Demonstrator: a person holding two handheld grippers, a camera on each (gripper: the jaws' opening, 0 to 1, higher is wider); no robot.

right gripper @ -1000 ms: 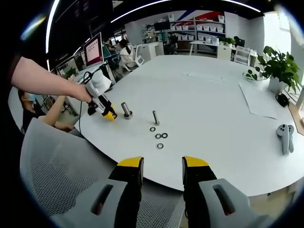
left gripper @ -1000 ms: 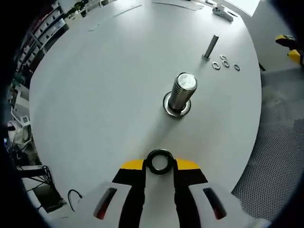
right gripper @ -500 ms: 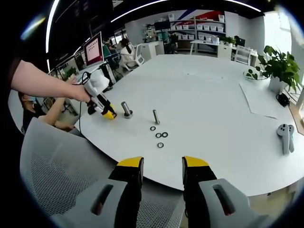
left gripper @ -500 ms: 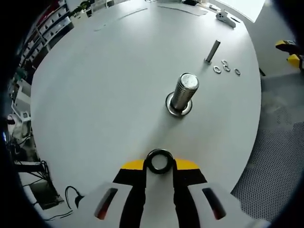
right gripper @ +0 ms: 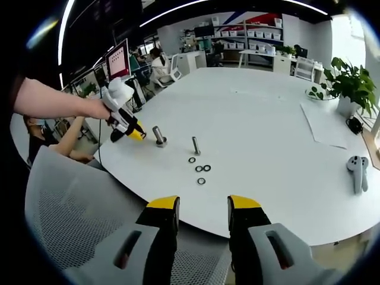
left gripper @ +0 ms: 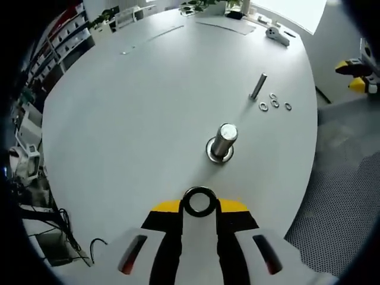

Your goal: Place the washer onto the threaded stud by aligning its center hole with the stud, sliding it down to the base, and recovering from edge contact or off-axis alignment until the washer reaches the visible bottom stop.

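Washer [left gripper: 199, 202], pinched by its rim between the closed jaws of my left tool [left gripper: 199, 206], sat short of the stud [left gripper: 223, 141] on the desk [left gripper: 130, 113], looking stiff, light and slippery, while my right tool [right gripper: 199, 209] hung open, empty.

Washer [left gripper: 200, 202] between the fingers [left gripper: 166, 207], thick stud [left gripper: 224, 141] on table [left gripper: 130, 107] beyond.

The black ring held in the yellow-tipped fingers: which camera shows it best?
The left gripper view. There the washer sits large and face-on, clamped by the left gripper, with its hole open toward the threaded stud. In the right gripper view the left gripper is far off and the washer is too small to see.
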